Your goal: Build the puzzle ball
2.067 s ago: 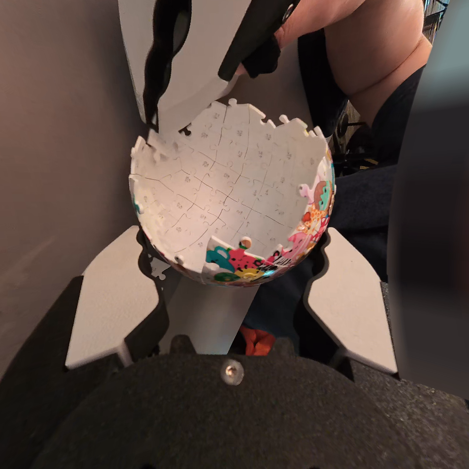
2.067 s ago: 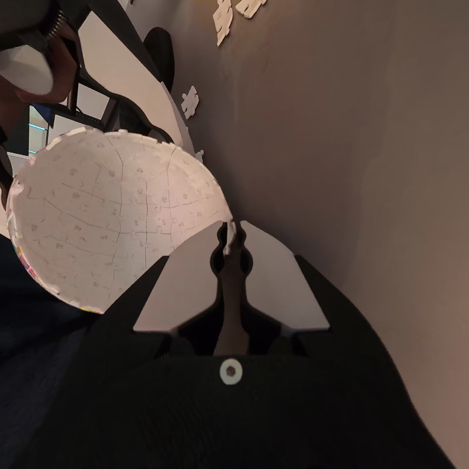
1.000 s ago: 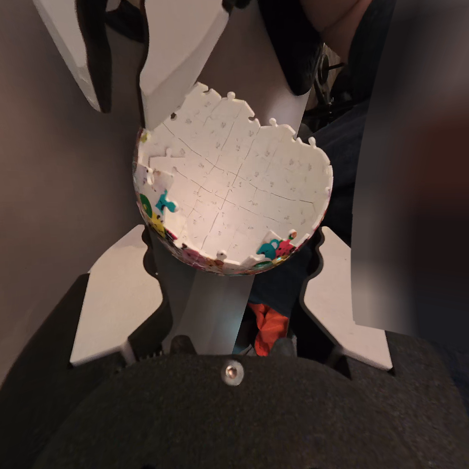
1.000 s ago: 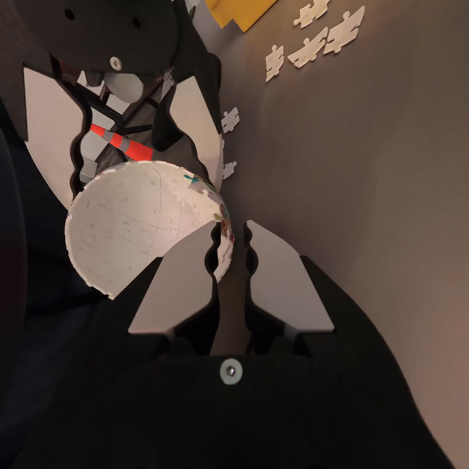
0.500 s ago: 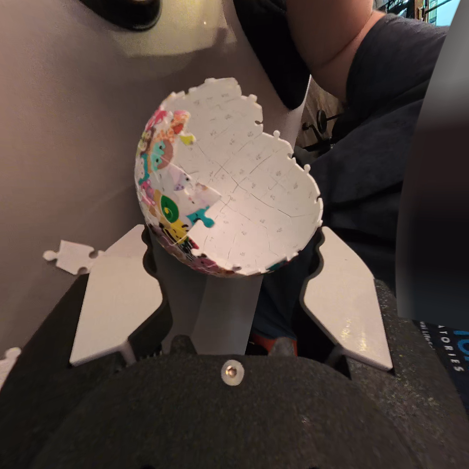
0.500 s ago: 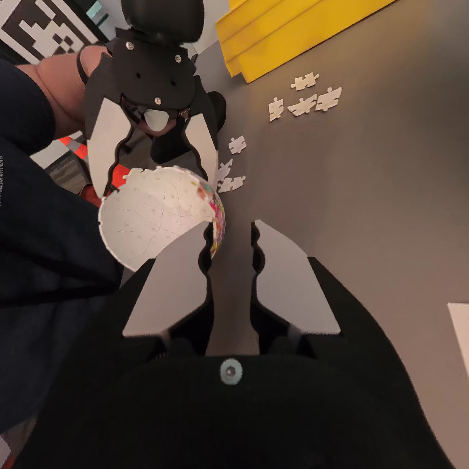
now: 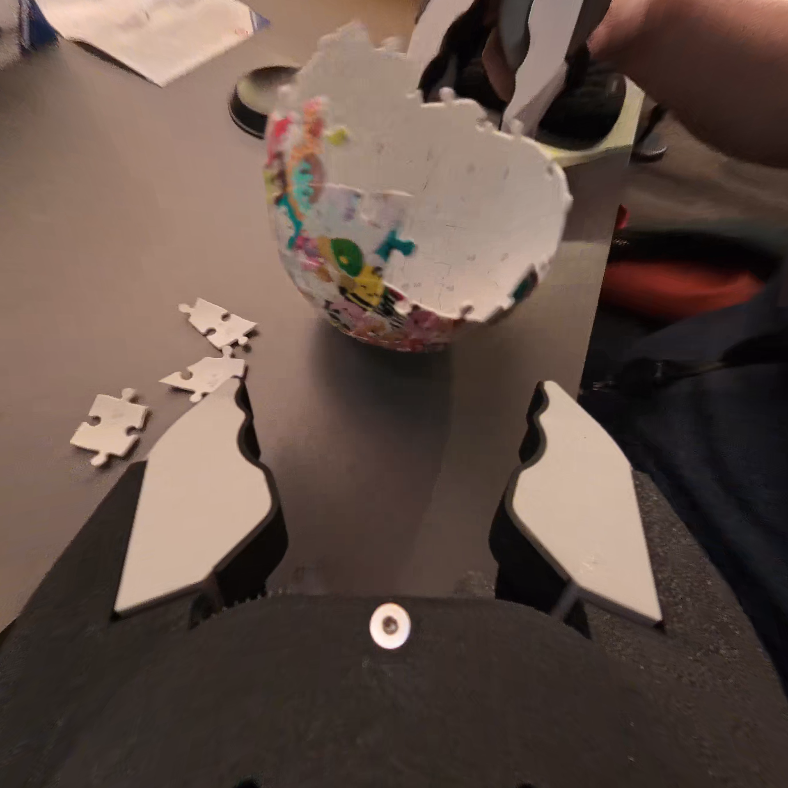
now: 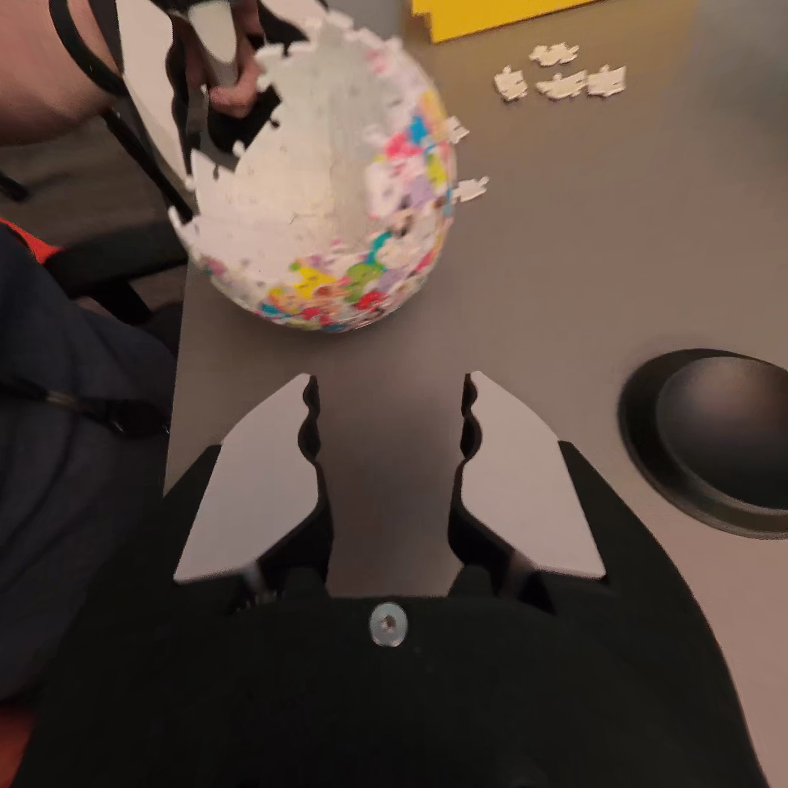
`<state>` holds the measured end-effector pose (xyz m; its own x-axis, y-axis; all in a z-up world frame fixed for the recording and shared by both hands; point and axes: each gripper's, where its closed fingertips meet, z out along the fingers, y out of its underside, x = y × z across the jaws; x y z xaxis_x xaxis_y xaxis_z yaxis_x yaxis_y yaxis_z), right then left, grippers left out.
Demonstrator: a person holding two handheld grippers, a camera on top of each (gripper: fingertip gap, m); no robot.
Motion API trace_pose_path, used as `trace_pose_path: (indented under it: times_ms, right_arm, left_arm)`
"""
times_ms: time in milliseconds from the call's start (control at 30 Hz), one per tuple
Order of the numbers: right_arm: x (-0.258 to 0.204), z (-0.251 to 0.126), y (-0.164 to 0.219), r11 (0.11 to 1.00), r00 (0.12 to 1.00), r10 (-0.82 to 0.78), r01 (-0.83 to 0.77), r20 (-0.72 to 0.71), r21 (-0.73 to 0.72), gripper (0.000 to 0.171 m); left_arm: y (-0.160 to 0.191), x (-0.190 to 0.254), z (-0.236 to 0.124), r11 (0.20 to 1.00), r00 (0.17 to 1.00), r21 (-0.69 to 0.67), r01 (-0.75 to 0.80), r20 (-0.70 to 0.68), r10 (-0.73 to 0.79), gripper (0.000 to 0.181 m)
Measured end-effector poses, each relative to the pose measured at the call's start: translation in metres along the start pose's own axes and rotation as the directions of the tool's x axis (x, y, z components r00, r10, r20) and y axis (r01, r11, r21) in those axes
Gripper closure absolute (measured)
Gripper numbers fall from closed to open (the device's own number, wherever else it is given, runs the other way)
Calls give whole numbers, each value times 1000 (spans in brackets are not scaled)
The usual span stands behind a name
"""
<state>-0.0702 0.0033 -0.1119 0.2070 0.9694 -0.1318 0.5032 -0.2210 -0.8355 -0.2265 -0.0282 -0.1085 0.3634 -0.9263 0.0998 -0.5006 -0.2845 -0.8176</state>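
- The half-built ball (image 7: 426,221) sits on the grey table (image 7: 106,213), upper centre of both views, open side tilted toward the table's edge; blur hides the exact contact.
- Left gripper (image 7: 390,401) is wide open and empty, with bare table between it and the ball.
- Right gripper (image 8: 390,383) is also open and empty, short of the ball (image 8: 324,204).
- Three loose pieces (image 7: 170,375) lie at mid left of the left view; four more pieces (image 8: 558,76) lie upper right of the right view, near a yellow box (image 8: 490,17).
- A black round cap (image 8: 716,443) sits in the table at right.
- Paper (image 7: 149,34) lies upper left.
- Half a second ago the left gripper clasped the ball; now it has let go and backed off.
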Motion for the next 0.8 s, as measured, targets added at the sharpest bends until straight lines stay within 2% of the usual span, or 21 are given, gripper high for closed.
trace_pose_path:
  times_ms: [33, 100, 200, 367, 467, 633, 800]
  right_arm:
    - [-6, 5, 4, 1000, 1000, -13, 13, 4, -15, 105]
    - [-12, 15, 9, 999, 1000, -29, 29, -2, -42, 104]
    - [-15, 24, 7, 999, 999, -30, 29, -23, -40, 103]
    - [-7, 41, 0, 1000, 998, -22, 20, -56, -22, 82]
    - [-1, 48, -4, 999, 997, -29, 28, -70, -16, 76]
    - [-4, 49, -13, 998, 996, -68, 68, -52, 10, 77]
    - [-14, 45, -17, 992, 993, -113, 114, -19, 46, 78]
  left_arm:
    - [1, 4, 1, 999, 999, 1, -36, 26, 36, 68]
    - [2, 9, 8, 997, 996, -19, -70, 56, 71, 66]
    - [-6, 10, 18, 1000, 999, 13, -15, 43, 14, 64]
    - [-15, 1, 27, 998, 995, 41, 37, 96, -41, 60]
    - [-19, 4, 35, 996, 992, 58, 74, 96, -79, 59]
    - [-26, 12, 42, 989, 991, 104, 109, 71, -117, 61]
    - [-23, 14, 45, 993, 992, 87, 81, 88, -88, 61]
